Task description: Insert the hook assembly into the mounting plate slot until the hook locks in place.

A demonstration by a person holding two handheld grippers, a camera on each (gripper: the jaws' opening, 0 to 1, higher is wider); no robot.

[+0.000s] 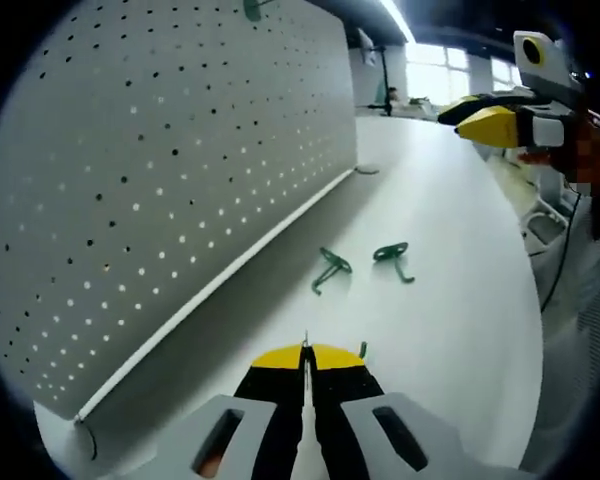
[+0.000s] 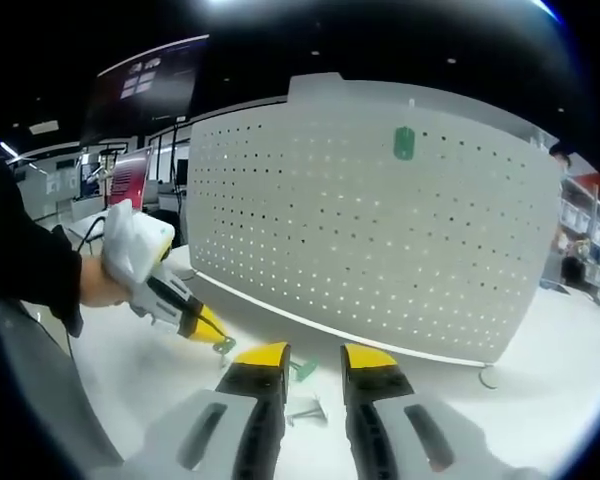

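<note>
Left gripper pinches a green hook down at the bench; right gripper hovers spread. Two hooks still lie loose, one hook hangs on the pegboard — insertion's not started.

Bright windows and a ceiling light strip lie beyond the white table; shelving stands far off.

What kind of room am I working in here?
Probably an open lab or workshop hall: a white table carries a standing pegboard with green hooks lying loose, there are strip lights overhead, and more desks and screens behind.
</note>
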